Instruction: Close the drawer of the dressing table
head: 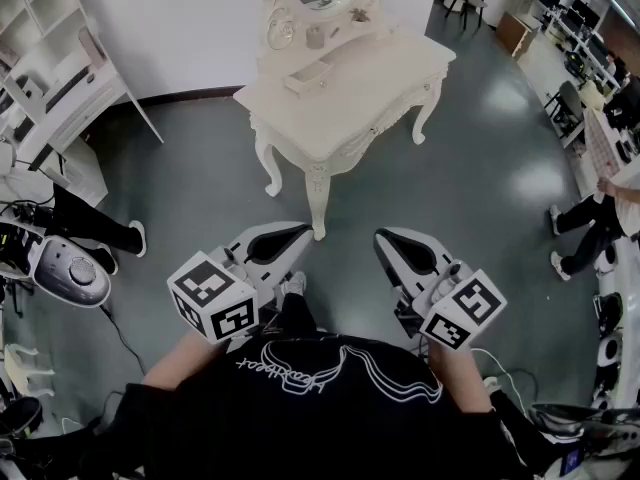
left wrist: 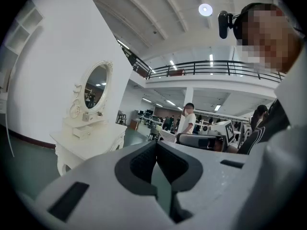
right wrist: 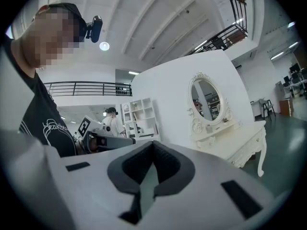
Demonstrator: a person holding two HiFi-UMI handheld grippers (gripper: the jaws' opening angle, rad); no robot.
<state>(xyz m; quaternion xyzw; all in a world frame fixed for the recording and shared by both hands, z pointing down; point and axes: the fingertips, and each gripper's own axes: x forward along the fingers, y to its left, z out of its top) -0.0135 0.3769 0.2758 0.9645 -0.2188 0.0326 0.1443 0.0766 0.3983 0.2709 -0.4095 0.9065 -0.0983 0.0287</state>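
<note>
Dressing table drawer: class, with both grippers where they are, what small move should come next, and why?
Probably step forward and bring the right gripper to the front of the drawer. It juts out on top of the dressing table, while that gripper and the left gripper sit shut, empty, well short of it.

I hold my left gripper (head: 298,231) and right gripper (head: 385,238) level, side by side at lower centre of the frame, fingers pressed together, nothing between them.
</note>
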